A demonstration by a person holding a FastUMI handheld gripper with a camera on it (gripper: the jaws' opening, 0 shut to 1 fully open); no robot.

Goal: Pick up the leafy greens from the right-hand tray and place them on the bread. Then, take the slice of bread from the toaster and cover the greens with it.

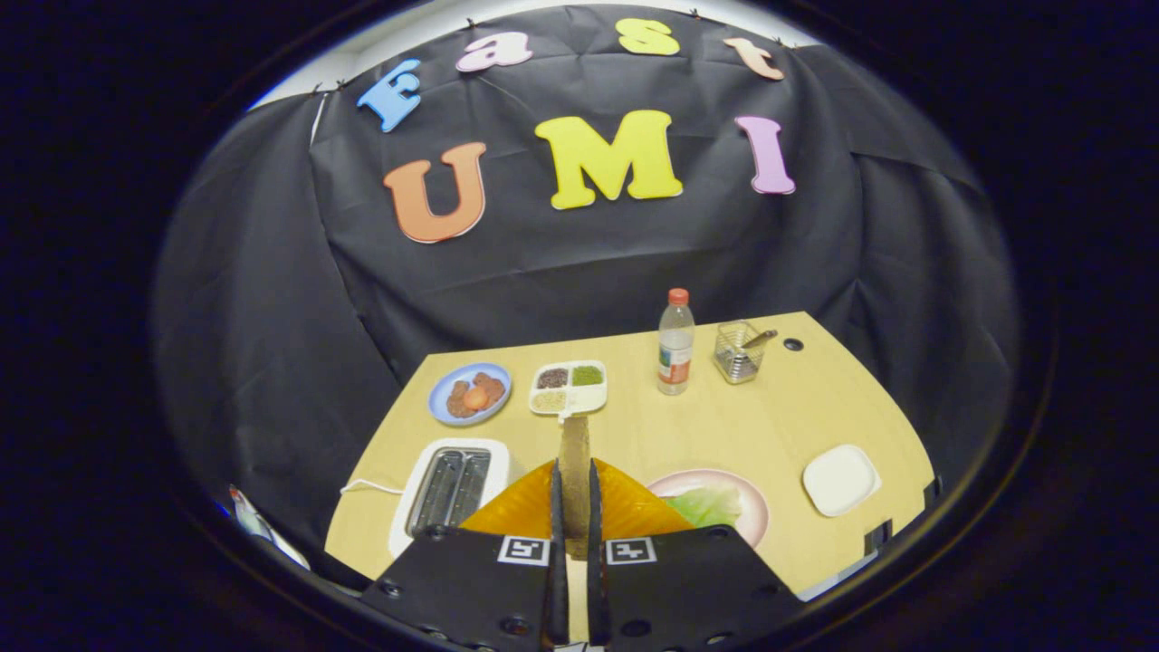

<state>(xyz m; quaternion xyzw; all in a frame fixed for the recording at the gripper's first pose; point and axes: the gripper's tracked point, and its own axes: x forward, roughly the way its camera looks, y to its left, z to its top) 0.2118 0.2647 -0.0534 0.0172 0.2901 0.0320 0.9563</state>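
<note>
A slice of bread (574, 471) is held upright, pinched between the two fingers of the tongs (574, 521), which are pressed against its faces. The toaster (450, 487) is seen just to the left of the fingers, its slots apparently emptied. The leafy greens (708, 503) are seen on a pink plate (753, 507) just to the right of the fingers; the bread under them cannot be made out. The second step is judged to be in hand. For the next move, the slice is to be carried right over the plate, tipped flat and released onto the greens. The counter (706, 426) beyond carries other dishes.
</note>
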